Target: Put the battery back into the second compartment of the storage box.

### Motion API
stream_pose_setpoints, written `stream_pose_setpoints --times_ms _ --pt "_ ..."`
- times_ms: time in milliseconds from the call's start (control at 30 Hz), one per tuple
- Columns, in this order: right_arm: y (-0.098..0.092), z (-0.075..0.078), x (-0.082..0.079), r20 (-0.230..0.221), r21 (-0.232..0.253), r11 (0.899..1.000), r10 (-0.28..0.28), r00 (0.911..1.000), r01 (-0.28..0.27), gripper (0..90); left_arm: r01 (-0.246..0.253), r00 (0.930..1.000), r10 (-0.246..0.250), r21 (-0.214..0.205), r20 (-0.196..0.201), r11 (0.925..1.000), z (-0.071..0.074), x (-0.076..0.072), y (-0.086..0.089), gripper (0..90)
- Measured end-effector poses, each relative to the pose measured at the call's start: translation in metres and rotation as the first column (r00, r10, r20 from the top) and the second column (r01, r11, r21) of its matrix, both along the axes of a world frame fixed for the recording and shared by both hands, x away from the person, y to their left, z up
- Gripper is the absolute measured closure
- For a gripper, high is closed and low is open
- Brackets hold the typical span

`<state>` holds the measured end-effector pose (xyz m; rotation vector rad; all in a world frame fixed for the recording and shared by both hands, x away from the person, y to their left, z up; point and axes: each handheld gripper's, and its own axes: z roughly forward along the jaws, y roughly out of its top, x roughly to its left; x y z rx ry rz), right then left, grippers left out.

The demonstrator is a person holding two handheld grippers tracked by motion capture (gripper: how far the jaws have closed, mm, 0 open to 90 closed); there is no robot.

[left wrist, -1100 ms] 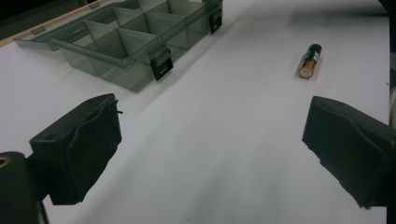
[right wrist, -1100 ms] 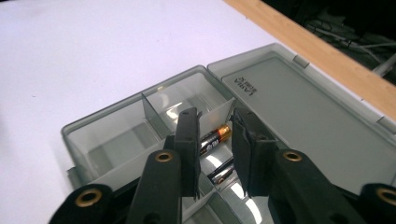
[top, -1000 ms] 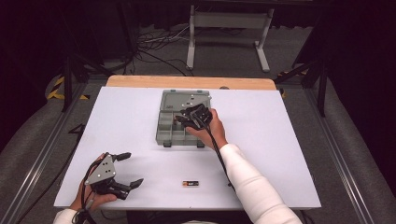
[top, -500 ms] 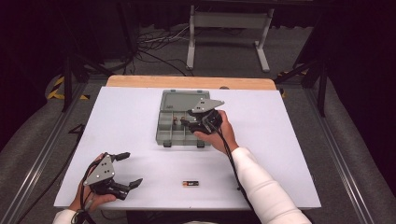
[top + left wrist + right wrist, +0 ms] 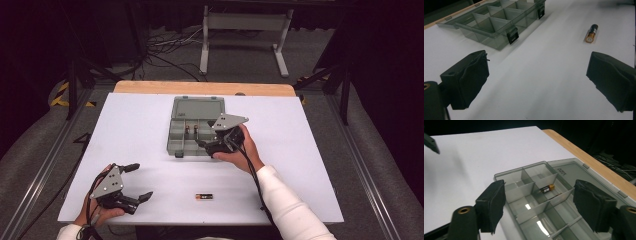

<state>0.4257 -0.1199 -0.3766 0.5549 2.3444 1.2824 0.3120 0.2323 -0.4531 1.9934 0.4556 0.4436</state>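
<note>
right gripper [image 5: 204, 145] over organizer box [image 5: 176, 131], jaws just been opening, nothing between them; batteries [image 5: 192, 130] lie in a middle compartment | left gripper [image 5: 140, 181] spread, idle on counter [image 5: 150, 115] | loose battery [image 5: 203, 196] near front edge, likely next

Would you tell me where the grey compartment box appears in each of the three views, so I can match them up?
High view: the compartment box sits mid-table.
Left gripper view: the box is at top left.
Right gripper view: the box runs from centre to lower right, with a battery in one compartment.
Shared landmark: the table's wooden edge just beyond the box.
</note>
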Motion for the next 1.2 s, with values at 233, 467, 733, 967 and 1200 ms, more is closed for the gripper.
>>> stream_pose_setpoints --times_ms 233,467,733,967,1200 --pt "-0.008 -0.001 -0.017 0.017 0.019 1.000 0.008 0.9998 -0.008 18.7 0.002 1.0000 -0.002 0.001 -0.004 1.0000 0.000 0.000 -0.001 4.5" --pt "-0.013 -0.002 -0.030 0.015 0.008 0.999 0.046 0.9988 -0.046 15.6 0.002 1.0000 -0.002 0.001 -0.006 1.0000 -0.001 0.000 -0.001 4.4" --pt "-0.019 -0.013 -0.048 -0.021 -0.021 0.996 0.085 0.9962 -0.085 12.5 0.004 1.0000 -0.004 0.004 -0.005 1.0000 -0.001 0.000 -0.002 4.1" --pt "-0.023 -0.028 -0.066 -0.078 -0.043 0.989 0.139 0.9872 -0.143 15.5 0.003 1.0000 -0.003 0.007 -0.004 1.0000 -0.001 -0.001 -0.003 4.1" --pt "-0.022 -0.048 -0.083 -0.164 -0.092 0.971 0.206 0.9648 -0.223 22.2 0.000 1.0000 0.000 0.000 -0.003 1.0000 -0.001 0.000 -0.003 4.1"
